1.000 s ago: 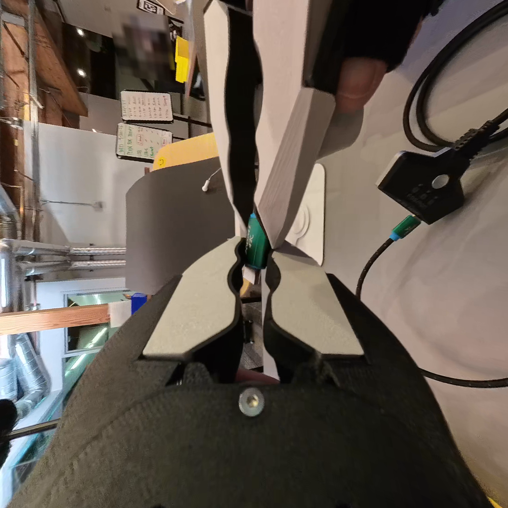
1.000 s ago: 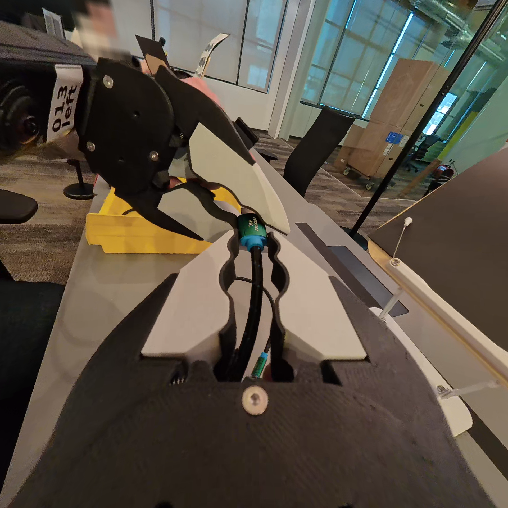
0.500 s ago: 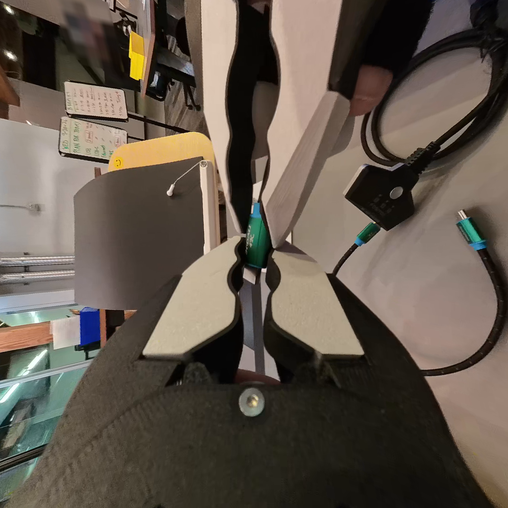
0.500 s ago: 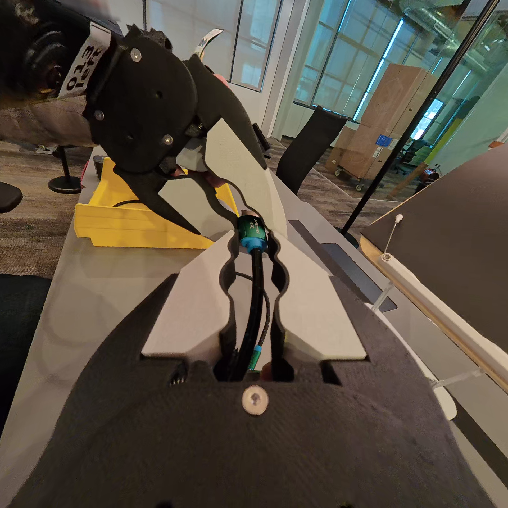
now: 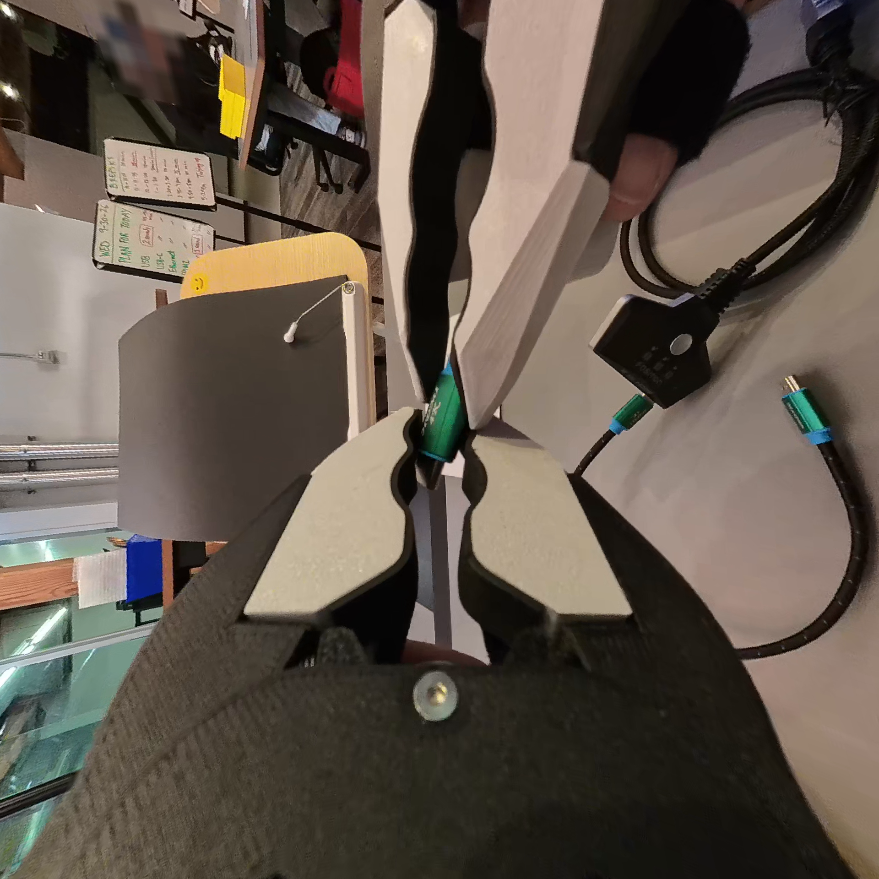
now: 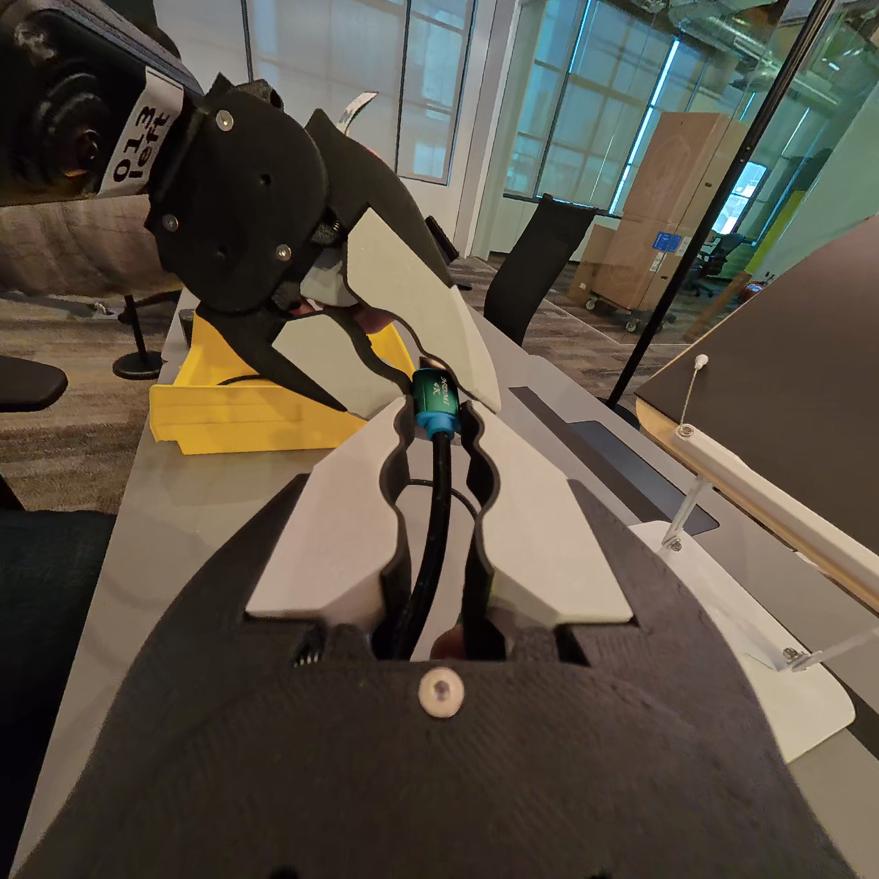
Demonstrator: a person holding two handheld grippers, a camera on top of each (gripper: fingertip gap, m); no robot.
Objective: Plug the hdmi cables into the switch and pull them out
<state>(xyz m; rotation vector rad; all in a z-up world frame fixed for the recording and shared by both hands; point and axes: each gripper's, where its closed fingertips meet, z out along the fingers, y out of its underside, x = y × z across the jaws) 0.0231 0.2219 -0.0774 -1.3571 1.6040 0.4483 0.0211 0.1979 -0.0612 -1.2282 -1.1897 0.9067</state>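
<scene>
A green HDMI plug (image 5: 441,421) with a blue collar and a black braided cable (image 6: 435,499) is held in the air between both grippers. My left gripper (image 5: 440,430) is shut on its front end. My right gripper (image 6: 437,411) is shut on its collar end, with the cable running back between its fingers. In the left wrist view the right gripper (image 5: 449,404) comes down from the top. In the right wrist view the left gripper (image 6: 430,376) reaches in from the upper left. The black switch (image 5: 656,352) lies on the grey table (image 5: 713,547) with a second green plug (image 5: 630,413) in it. A third plug (image 5: 804,411) lies loose beside it.
A thick black cable (image 5: 785,214) coils behind the switch. A yellow bin (image 6: 238,418) stands on the table behind the left gripper. A dark panel (image 6: 785,404) on a white stand (image 6: 761,666) runs along the table's right side. Office chairs and boxes stand beyond. Only a small space, under 4 cm, lies between the two pairs of fingers. The black switch (image 5: 656,352) sits 15 cm or so from the ends of my left fingers.
Both grippers stay shut on the plug. The plug now sits tilted between my left fingers. The left gripper has swung, so the switch and the loose plug have come fully into its view.
</scene>
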